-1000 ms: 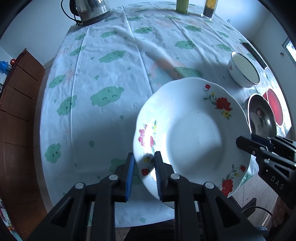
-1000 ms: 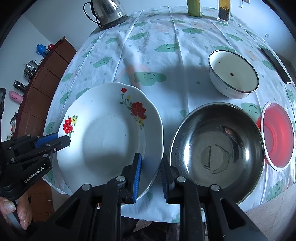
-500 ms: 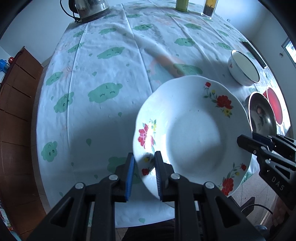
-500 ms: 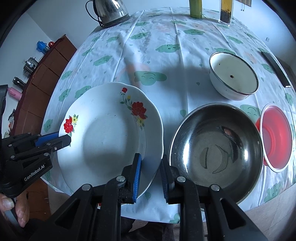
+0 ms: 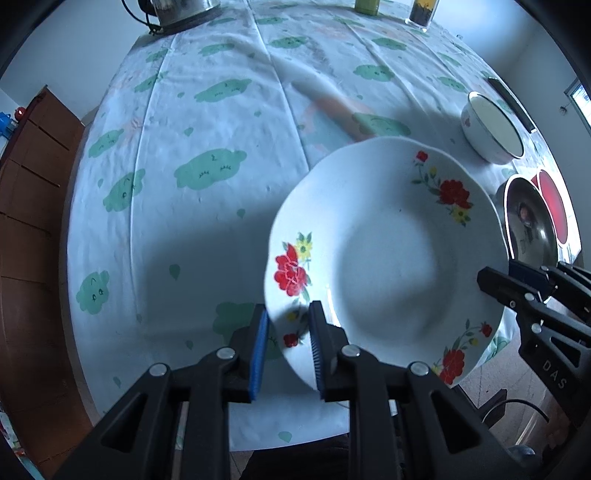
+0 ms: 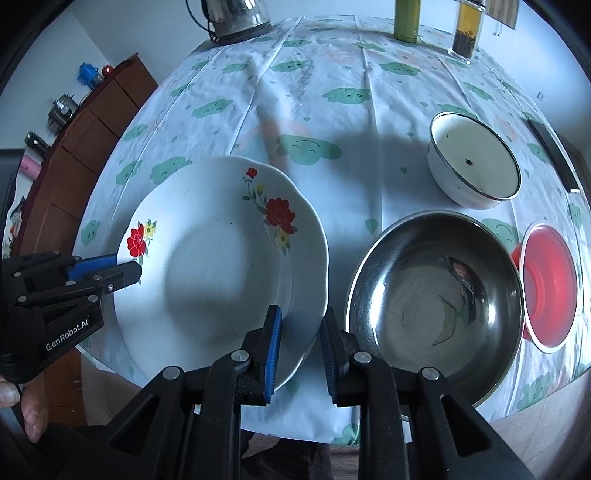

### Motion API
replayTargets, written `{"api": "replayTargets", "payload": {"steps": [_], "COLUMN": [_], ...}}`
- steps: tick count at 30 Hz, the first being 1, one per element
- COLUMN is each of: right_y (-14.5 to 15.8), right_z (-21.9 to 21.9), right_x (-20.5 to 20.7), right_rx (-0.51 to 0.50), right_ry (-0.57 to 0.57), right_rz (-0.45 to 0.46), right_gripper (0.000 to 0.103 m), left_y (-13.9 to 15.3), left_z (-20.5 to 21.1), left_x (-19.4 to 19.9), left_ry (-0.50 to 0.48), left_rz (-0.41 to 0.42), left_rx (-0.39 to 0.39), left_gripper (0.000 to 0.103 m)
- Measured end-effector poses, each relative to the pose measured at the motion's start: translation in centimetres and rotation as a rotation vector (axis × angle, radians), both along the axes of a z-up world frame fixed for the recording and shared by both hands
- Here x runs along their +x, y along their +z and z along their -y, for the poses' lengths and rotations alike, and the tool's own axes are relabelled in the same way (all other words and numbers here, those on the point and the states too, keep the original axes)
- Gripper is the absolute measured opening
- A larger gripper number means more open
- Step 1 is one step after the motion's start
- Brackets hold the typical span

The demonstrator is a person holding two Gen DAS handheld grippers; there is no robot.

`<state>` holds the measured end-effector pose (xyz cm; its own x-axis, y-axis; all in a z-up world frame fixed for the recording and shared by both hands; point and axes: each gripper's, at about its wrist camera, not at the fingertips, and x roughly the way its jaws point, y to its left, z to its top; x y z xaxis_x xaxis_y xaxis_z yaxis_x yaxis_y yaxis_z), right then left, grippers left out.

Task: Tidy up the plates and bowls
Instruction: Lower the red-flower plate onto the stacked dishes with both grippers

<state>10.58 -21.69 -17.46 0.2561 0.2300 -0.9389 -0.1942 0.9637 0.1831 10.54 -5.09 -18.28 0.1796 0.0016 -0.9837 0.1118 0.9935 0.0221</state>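
Note:
A white plate with red flowers (image 5: 384, 258) is held above the table's near edge by both grippers. My left gripper (image 5: 286, 343) is shut on its left rim; it shows in the right wrist view (image 6: 122, 267). My right gripper (image 6: 301, 347) is shut on the plate's (image 6: 221, 266) right rim; it shows in the left wrist view (image 5: 498, 280). A steel bowl (image 6: 436, 295), a white enamel bowl (image 6: 474, 160) and a red bowl (image 6: 546, 284) sit on the table to the right.
The table has a white cloth with green clouds (image 5: 207, 166). A kettle (image 6: 236, 14), a green bottle (image 6: 406, 18) and a glass jar (image 6: 465, 29) stand at the far edge. A dark phone (image 6: 552, 155) lies at the right. A wooden cabinet (image 5: 29, 177) stands left.
The plate has risen off the table and moved slightly away from the near edge, with both grippers still on its rim. The bowls have not moved.

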Motion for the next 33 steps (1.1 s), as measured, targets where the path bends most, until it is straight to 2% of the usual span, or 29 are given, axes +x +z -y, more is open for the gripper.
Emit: {"api": "replayTargets", "payload": {"steps": [14,33], "right_y": [0.0,-0.3], "right_z": [-0.8,-1.6], "right_x": [0.0,0.0], "right_rx": [-0.061,-0.085], "right_ry": [0.041,0.058], "right_rz": [0.023,0.031], "right_gripper": [0.025,0.029], "left_y": [-0.5,-0.4], "left_z": [-0.4,-0.7], "left_x": [0.2,0.0], "left_ry": [0.008,0.012], "left_rz": [-0.018,-0.011], "left_rx": [-0.028,-0.036], "left_gripper": [0.020,0.020]}}
